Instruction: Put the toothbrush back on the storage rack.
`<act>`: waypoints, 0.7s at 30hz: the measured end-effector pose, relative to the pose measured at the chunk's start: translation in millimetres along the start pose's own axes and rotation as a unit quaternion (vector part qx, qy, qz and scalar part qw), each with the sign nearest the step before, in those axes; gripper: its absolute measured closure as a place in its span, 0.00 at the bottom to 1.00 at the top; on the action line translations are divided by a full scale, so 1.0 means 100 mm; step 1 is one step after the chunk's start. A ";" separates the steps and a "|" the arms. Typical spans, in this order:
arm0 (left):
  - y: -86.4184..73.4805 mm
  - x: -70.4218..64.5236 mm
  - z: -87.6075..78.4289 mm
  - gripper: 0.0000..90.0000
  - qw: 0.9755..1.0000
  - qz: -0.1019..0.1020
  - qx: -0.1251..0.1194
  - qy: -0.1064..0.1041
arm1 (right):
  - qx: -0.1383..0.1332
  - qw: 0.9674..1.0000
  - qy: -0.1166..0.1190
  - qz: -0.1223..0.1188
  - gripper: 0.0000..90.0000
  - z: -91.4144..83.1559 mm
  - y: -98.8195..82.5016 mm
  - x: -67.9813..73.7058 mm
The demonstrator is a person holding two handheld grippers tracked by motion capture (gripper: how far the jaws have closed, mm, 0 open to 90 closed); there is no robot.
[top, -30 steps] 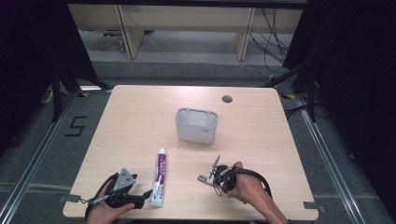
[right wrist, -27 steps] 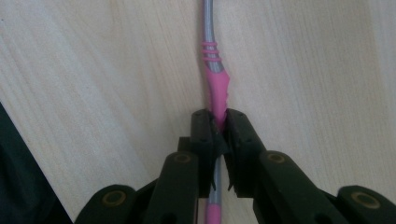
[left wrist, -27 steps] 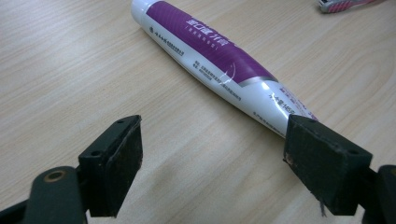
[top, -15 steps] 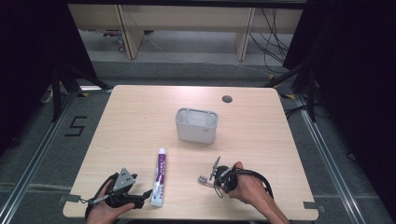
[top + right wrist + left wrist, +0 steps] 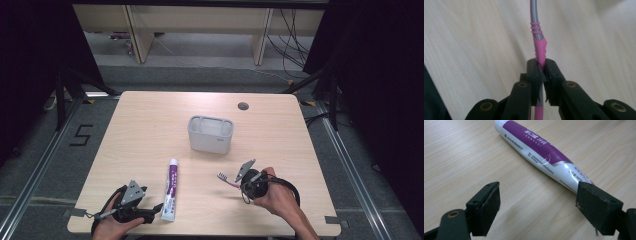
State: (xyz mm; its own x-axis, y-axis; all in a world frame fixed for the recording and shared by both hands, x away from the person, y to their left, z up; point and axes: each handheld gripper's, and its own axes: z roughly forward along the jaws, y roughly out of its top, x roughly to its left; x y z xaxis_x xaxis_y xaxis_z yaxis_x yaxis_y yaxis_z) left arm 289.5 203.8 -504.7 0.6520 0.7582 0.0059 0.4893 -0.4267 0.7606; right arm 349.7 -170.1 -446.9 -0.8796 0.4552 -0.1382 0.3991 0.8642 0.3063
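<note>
Where pale woodgrain table (image 5: pixel 150 130) spreads, right tool (image 5: pixel 541 65) pinching slim ribbed pink-grey toothbrush (image 5: pixel 537 35), glossy purple-white tube (image 5: pixel 541 152)

Count on the worktop (image 5: pixel 150 125): 1 toothpaste tube (image 5: pixel 171 190) near the front edge, left of middle; 1 toothbrush (image 5: pixel 226 179) toward the front right; 1 grey holder cup (image 5: pixel 210 135) at centre; 1 round cable hole (image 5: pixel 243 106) by the back edge. Hand-held grippers: 2, left hand-held gripper (image 5: pixel 152 210) and right hand-held gripper (image 5: pixel 239 184).

A white two-compartment holder (image 5: pixel 210 135) is standing mid-counter (image 5: pixel 150 125), while a dark round grommet (image 5: pixel 243 106) is sitting near the far edge, with wooden shelving (image 5: pixel 200 30) standing beyond.
</note>
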 end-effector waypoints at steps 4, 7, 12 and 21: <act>0.00 -0.01 0.00 0.21 1.000 -0.008 -0.006 -0.002 | -0.032 0.999 -0.004 0.002 0.93 -0.09 -0.02 -0.08; 0.00 0.00 0.00 0.21 1.000 0.000 -0.001 0.000 | -0.048 0.999 -0.007 0.011 0.93 -0.13 -0.03 -0.12; 0.00 0.00 0.00 0.21 1.000 -0.002 -0.002 -0.001 | -0.088 0.996 -0.008 0.025 0.93 -0.19 -0.05 -0.22; 0.00 0.01 -0.01 0.21 1.000 -0.001 0.000 -0.002 | -0.149 0.987 -0.006 0.062 0.93 -0.27 -0.02 -0.35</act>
State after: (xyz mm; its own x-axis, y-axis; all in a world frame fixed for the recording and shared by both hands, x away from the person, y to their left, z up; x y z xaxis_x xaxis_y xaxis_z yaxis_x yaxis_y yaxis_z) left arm 289.7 204.4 -504.2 0.6540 0.7565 0.0023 0.4898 -0.4258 0.7608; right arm 372.7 -193.1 -417.0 -0.8252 0.5570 -0.0933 0.4074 0.7015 0.5847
